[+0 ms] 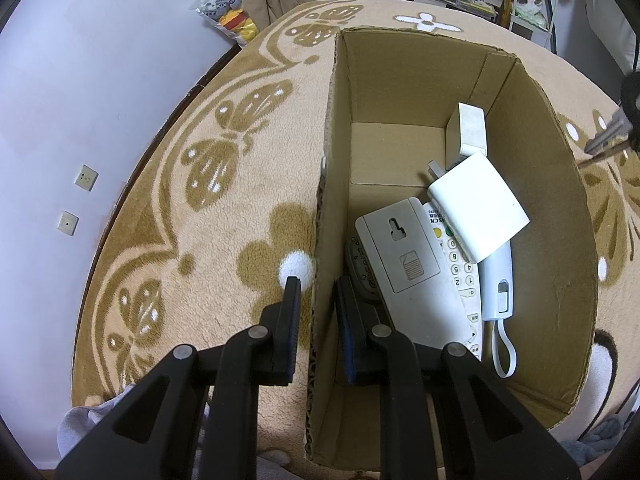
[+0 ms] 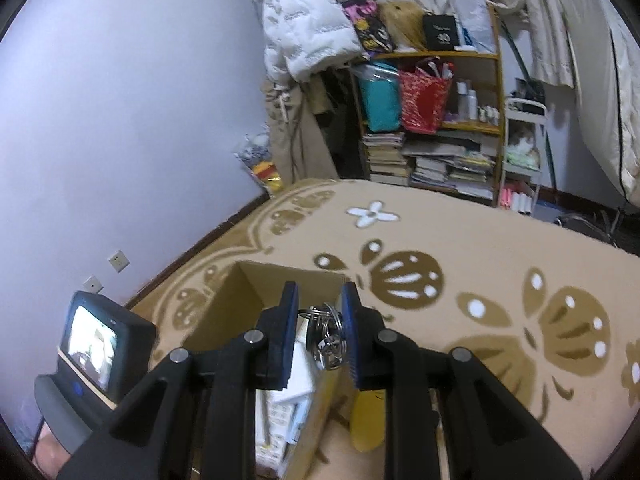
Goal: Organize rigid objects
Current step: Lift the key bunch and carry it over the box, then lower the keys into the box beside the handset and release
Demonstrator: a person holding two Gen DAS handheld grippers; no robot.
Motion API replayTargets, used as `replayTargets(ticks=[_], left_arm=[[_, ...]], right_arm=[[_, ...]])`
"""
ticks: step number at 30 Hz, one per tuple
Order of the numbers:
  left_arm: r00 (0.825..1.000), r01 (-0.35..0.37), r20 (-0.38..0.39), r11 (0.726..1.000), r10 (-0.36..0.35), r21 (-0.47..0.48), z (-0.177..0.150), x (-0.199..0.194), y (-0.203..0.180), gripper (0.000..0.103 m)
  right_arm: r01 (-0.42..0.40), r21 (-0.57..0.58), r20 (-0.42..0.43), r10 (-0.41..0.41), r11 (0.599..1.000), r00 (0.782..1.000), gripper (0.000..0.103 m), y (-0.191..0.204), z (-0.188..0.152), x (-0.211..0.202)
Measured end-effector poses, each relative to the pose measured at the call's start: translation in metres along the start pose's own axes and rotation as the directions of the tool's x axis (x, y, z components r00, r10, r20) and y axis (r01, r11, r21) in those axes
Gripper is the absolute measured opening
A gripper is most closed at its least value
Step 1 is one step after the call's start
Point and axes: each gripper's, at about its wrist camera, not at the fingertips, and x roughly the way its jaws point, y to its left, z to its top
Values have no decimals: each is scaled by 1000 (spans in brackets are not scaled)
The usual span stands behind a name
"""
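An open cardboard box point(image 1: 400, 80) stands on a beige butterfly-patterned blanket point(image 1: 224, 208). Inside lie a grey wall-mount device point(image 1: 404, 248), a white remote point(image 1: 456, 272), a white plug adapter point(image 1: 480, 208), a pale handset with a loop point(image 1: 498, 280) and a white block point(image 1: 470, 128). My left gripper point(image 1: 316, 284) straddles the box's left wall, one finger outside and one inside, shut on it. My right gripper point(image 2: 320, 300) hangs over the box point(image 2: 256, 280), shut on a bunch of keys point(image 2: 326, 332) with a yellow tag point(image 2: 366, 420). The keys point(image 1: 608, 136) also show at the right edge.
A purple wall point(image 1: 100, 80) with two sockets point(image 1: 86, 178) runs along the left. A crowded bookshelf point(image 2: 432, 120), hanging coats point(image 2: 304, 32) and a white rack point(image 2: 524, 152) stand behind the blanket. A device with a lit screen point(image 2: 96, 344) sits low on the left.
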Motion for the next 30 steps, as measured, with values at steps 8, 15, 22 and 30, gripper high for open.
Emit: replayTargets(ticks=[8,15,22,30], left_arm=[[1000,-5,1,1000,5,4,0,0,-1,18],[1000,-6,1,1000,6,5,0,0,-1,18],[1000,-6,1,1000,6,5,0,0,-1,18],[1000,2,0,1000,-2,-1,0,1,-1,18]], right_arm=[[-56,-8,7,57,998,998,23,23,0,3],[-61,-12,-35,61,998,998,23,29,-10,14],[-29,-24,-120,26,999,992,23,29,-32,37],[26,-33,-167,-31,999,986,24,30,-59,48]])
